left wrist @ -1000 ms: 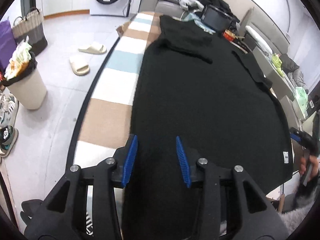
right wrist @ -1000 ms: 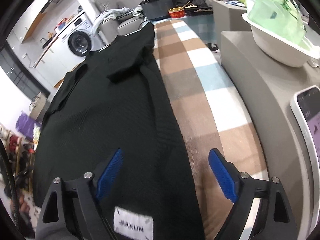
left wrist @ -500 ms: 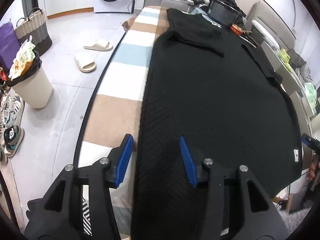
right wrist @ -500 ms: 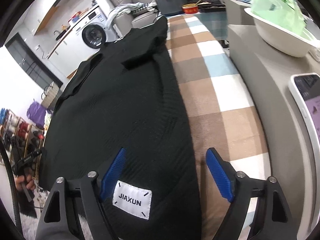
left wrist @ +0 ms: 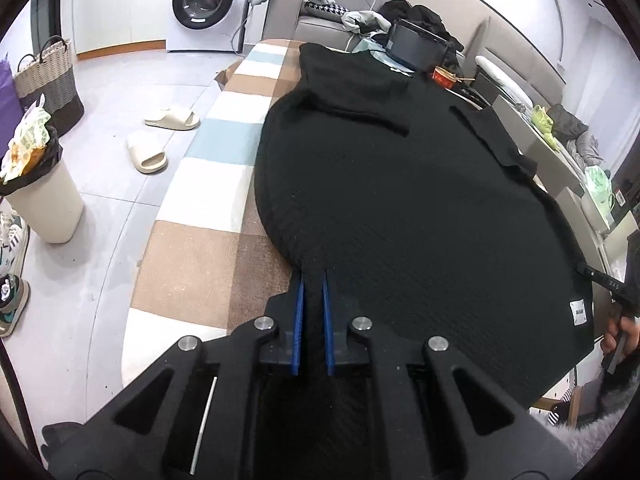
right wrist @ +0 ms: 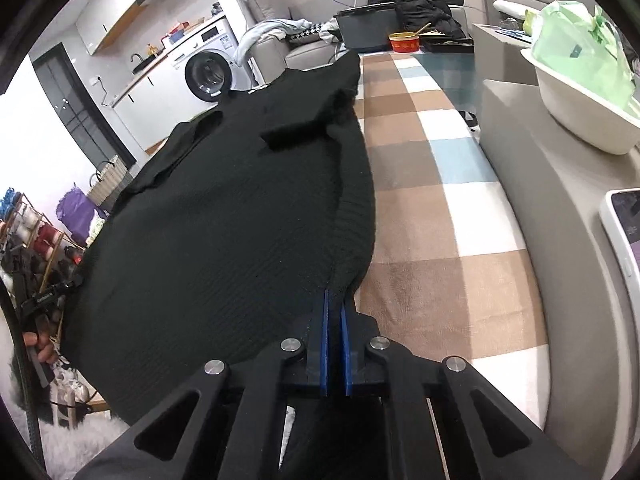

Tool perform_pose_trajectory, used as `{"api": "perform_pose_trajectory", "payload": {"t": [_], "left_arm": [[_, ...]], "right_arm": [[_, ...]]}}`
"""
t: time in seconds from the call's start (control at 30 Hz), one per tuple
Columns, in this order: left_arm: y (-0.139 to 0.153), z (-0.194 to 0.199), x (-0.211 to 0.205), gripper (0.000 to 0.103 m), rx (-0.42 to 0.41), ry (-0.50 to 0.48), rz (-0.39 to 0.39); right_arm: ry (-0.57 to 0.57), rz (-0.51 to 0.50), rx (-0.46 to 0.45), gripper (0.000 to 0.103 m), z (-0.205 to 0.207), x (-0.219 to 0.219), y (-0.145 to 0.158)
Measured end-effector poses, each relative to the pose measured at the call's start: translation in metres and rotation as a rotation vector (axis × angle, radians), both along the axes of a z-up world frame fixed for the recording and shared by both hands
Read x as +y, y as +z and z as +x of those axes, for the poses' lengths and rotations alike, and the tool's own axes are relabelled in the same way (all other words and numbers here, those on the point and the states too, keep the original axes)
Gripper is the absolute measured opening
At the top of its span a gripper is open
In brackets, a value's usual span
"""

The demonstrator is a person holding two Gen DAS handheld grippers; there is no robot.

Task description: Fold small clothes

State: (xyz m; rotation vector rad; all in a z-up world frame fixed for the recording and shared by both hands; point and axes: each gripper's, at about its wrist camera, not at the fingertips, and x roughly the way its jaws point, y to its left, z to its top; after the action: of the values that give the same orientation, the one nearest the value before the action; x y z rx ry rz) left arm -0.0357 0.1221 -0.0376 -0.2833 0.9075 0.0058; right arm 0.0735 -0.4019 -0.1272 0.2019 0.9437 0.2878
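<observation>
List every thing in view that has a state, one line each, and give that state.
black sweater: spread flat on the checked cover, both near corners pinched
left gripper: shut on the sweater's hem
right gripper: jaws closing, pinching the sweater's hem
washing machine: door shut
bin: full
phone: screen lit
slippers: lying apart on the floor

You're clearly working in somebody's lived-in apartment, a living room that runs straight into a kitchen and laundry corner. There's a front-loading washing machine (left wrist: 206,0) under a counter with a sink tap (right wrist: 136,58), a grey sofa (left wrist: 316,26) piled with clothes, and a checked blanket (left wrist: 224,160) over the surface in front of you. Slippers (left wrist: 160,136) sit on the tiled floor, with a woven basket (left wrist: 48,80), a full trash bin (left wrist: 40,196) and a shoe rack (right wrist: 36,236) nearby.
</observation>
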Motion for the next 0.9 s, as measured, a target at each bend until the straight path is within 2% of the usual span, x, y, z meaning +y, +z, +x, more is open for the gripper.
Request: {"api": "perform_pose_trajectory", "payload": {"t": [0.03, 0.07, 0.1, 0.17, 0.33, 0.37, 0.4, 0.43, 0.47, 0.53, 0.6, 0.67, 0.77, 0.9], "left_arm": [[-0.001, 0.000, 0.001, 0.006, 0.004, 0.005, -0.005], [-0.002, -0.001, 0.002, 0.006, 0.011, 0.009, -0.010], [-0.004, -0.001, 0.003, 0.006, 0.015, 0.015, -0.013], [-0.007, 0.000, 0.006, 0.006, 0.029, 0.021, -0.023], [-0.014, 0.005, 0.007, 0.006, 0.052, 0.033, -0.039], [-0.015, 0.006, 0.008, 0.006, 0.053, 0.034, -0.041], [-0.015, 0.005, 0.007, 0.006, 0.050, 0.035, -0.042], [-0.015, 0.006, 0.007, 0.006, 0.049, 0.035, -0.041], [-0.015, 0.006, 0.007, 0.006, 0.045, 0.036, -0.044], [-0.012, 0.005, 0.009, 0.006, 0.019, 0.039, -0.058], [-0.003, -0.002, 0.009, 0.005, -0.031, 0.037, -0.065], [0.010, -0.002, 0.007, 0.005, -0.083, 0.028, -0.061], [0.032, 0.005, 0.005, 0.005, -0.164, 0.009, -0.062], [0.061, 0.021, 0.008, 0.005, -0.272, 0.006, -0.076]], "right_arm": [[-0.023, 0.004, 0.018, 0.013, 0.002, -0.004, 0.000], [-0.042, 0.006, 0.036, 0.021, 0.003, -0.009, -0.001], [-0.056, 0.008, 0.044, 0.033, 0.002, -0.012, -0.001], [-0.083, 0.023, 0.035, 0.047, 0.002, -0.020, 0.000], [-0.034, 0.023, 0.050, 0.048, 0.010, -0.012, -0.006], [-0.006, 0.007, 0.028, 0.047, 0.011, -0.005, -0.005], [0.018, 0.007, 0.027, 0.037, 0.012, -0.001, -0.006], [0.038, 0.007, 0.021, 0.025, 0.011, 0.003, -0.006], [0.096, 0.009, 0.014, 0.009, 0.011, 0.012, -0.006], [0.146, -0.008, -0.033, 0.008, 0.005, 0.023, -0.003], [0.167, 0.066, -0.093, 0.007, -0.001, 0.023, 0.007], [0.141, 0.198, -0.193, 0.007, -0.007, 0.009, 0.025], [0.092, 0.315, -0.279, 0.007, -0.006, -0.005, 0.043], [0.053, 0.372, -0.359, 0.007, 0.006, -0.006, 0.064]]}}
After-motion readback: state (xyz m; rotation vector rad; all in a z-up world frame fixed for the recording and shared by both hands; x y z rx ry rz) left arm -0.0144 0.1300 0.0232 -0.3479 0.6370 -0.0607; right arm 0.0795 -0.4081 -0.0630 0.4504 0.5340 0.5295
